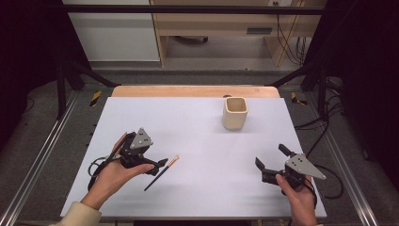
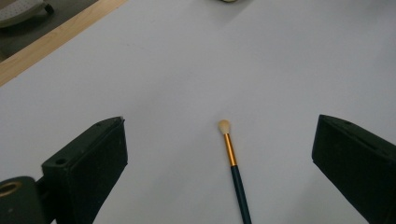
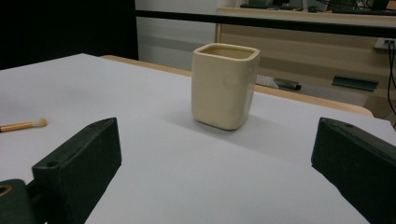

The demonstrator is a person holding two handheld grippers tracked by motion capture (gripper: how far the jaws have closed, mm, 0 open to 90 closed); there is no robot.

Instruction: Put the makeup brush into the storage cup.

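While we hold the left gripper (image 1: pixel 159 164) low over the white table (image 1: pixel 197 141), its jaws are spread wide and hold nothing. Between them, in the left gripper view, lies the brush (image 2: pixel 232 163), flat on the table, with its soft tip pointing to 12 o'clock. From high up, the brush (image 1: pixel 162 172) sits at 7 o'clock from the cup (image 1: pixel 235 113), well apart from it. Our right gripper (image 1: pixel 272 160) is spread wide too, and its view looks at the cup (image 3: pixel 225 86), standing upright.
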